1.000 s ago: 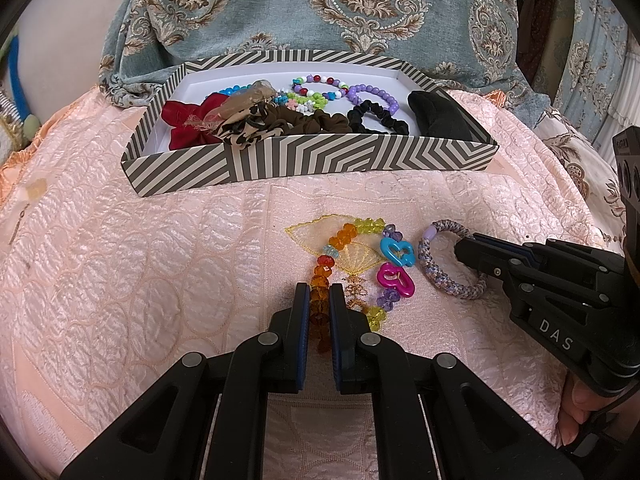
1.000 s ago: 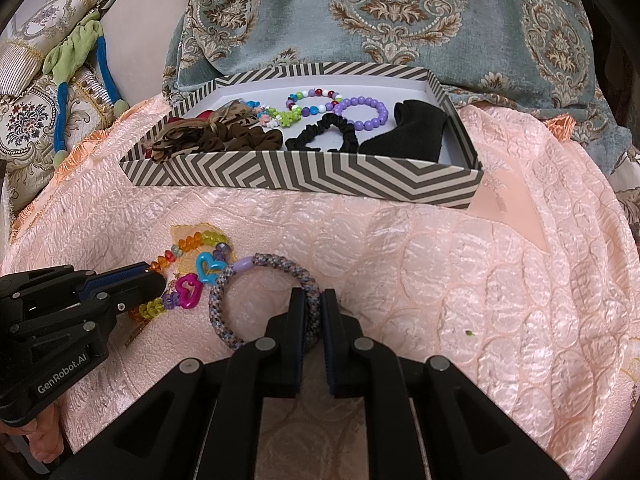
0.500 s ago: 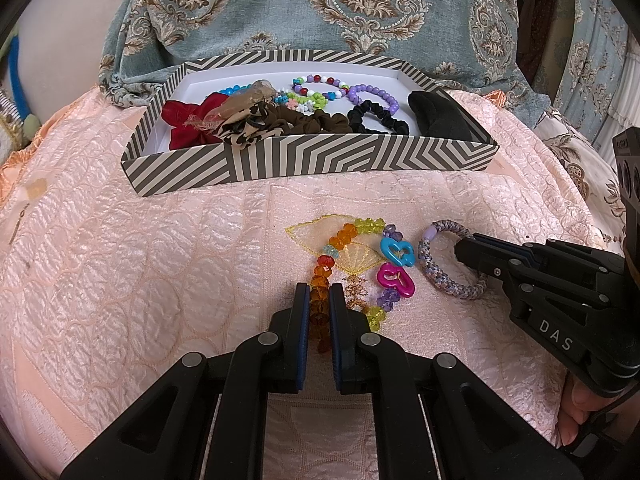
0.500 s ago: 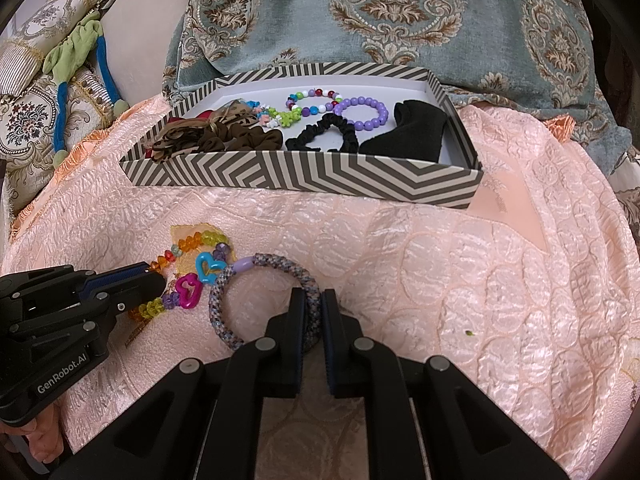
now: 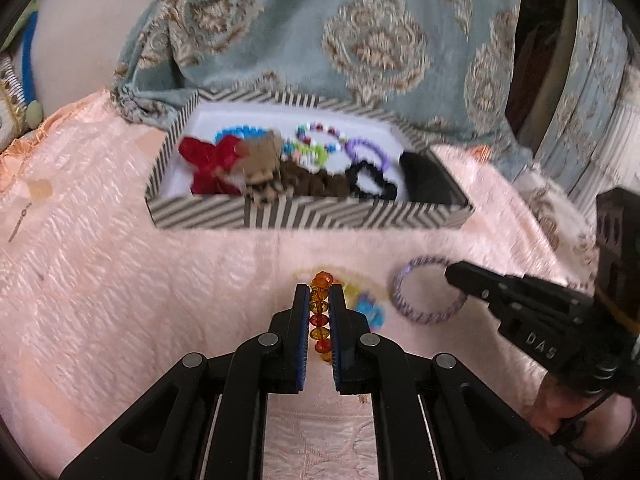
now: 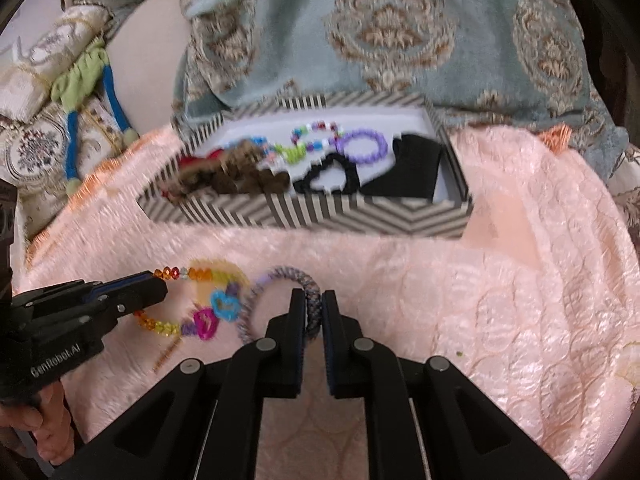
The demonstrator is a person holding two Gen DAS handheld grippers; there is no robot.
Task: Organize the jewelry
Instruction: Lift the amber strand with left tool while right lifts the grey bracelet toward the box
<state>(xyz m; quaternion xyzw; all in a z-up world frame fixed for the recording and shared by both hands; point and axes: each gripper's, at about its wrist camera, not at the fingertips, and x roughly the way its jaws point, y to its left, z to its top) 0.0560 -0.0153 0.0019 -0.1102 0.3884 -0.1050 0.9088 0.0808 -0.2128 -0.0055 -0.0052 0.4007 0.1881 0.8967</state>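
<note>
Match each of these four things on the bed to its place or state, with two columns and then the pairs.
Things
1. multicoloured bead bracelet with heart charms
2. grey-purple braided rope bracelet
3. black scrunchie
4. striped cardboard box

Places or states
A. lying inside the box
B. gripped by the right gripper
C. standing on the pink quilt
D. gripped by the left gripper

Pairs: 1-D, 2-B, 3-A, 4-C

Left gripper [image 5: 319, 312]: angled downward, jaws clamped on a beaded strand.
Right gripper [image 6: 313, 312]: angled downward, jaws clamped on a woven ring.
Hands: fingers [image 6: 30, 426] partly seen behind each gripper's handle.
</note>
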